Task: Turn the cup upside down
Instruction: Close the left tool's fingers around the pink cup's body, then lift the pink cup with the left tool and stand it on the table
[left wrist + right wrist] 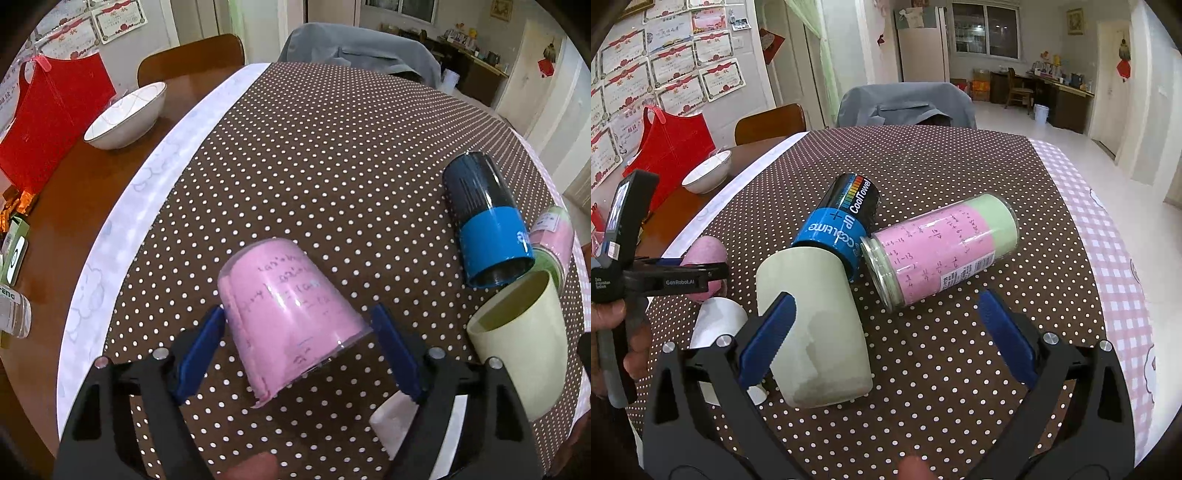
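Observation:
A clear cup lined with pink paper (291, 325) stands upside down on the dotted tablecloth, between the blue pads of my left gripper (301, 350). The jaws are spread wider than the cup, with a gap on the right side. In the right wrist view the left gripper (701, 275) shows at the left with the pink cup (705, 258) partly hidden behind it. My right gripper (886, 332) is open and empty; its left pad lies over a pale green cup (812, 325).
A blue and black canister (484, 218) and a pink-green jar (942, 251) lie on their sides. A white cup (391, 421) lies near the left gripper. A white bowl (125, 114), a red bag (51, 122) and a chair stand at the far left.

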{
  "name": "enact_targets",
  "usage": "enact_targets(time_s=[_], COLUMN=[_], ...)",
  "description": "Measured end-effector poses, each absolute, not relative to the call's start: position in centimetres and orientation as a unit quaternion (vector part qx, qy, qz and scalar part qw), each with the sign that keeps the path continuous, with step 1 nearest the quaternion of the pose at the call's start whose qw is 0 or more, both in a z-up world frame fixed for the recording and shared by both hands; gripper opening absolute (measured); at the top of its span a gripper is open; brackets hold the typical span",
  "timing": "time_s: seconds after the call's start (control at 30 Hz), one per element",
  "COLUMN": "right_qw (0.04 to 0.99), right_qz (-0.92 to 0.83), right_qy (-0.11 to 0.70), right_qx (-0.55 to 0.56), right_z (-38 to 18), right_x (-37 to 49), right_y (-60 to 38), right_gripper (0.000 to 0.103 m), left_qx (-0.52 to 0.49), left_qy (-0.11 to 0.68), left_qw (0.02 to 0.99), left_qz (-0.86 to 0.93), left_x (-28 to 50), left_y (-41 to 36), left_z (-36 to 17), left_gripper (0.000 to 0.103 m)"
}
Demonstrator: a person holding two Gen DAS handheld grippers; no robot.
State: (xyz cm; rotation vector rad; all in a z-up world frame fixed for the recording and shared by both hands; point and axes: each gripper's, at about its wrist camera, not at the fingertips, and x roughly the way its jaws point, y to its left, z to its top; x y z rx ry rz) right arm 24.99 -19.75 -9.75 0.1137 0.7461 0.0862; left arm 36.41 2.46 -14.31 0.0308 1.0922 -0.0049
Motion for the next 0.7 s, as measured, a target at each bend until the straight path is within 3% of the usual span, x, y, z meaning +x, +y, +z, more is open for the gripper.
enact_targets(time_s=[0.17, 0.2, 0.23, 0.33, 0.7], right_qw=[0.928, 0.928, 0.928, 0.927, 0.932], right_qz=[0.042, 0.042, 0.042, 0.038, 0.036], right_qy=[0.365, 0.366, 0.366, 0.367, 0.356], right_qx=[0.059, 0.059, 0.059, 0.059, 0.054], right_z=[-9.9, -9.9, -9.9, -10.0, -8.9], right_x=[25.1, 25.1, 25.1, 25.1, 23.5], right_y=[-20.0, -20.0, -20.0, -20.1, -19.5], right_gripper=[0.097, 0.097, 0.097, 0.097, 0.097], left_qx=[-0.001, -0.005, -0.006, -0.010, 0.000], left_qy=[0.519, 0.517, 0.516, 0.514, 0.495], left_qw=[0.855, 0.856, 0.856, 0.858, 0.868], left_qz=[0.003, 0.003, 0.003, -0.009, -0.037], left_x=[37.4, 37.6, 37.6, 37.7, 35.0], left_y=[2.7, 2.9, 2.9, 3.1, 3.5], left_z=[-14.9, -15.1, -15.2, -15.1, -13.3], left_gripper=[0.080, 0.078, 0.069, 0.064, 0.062])
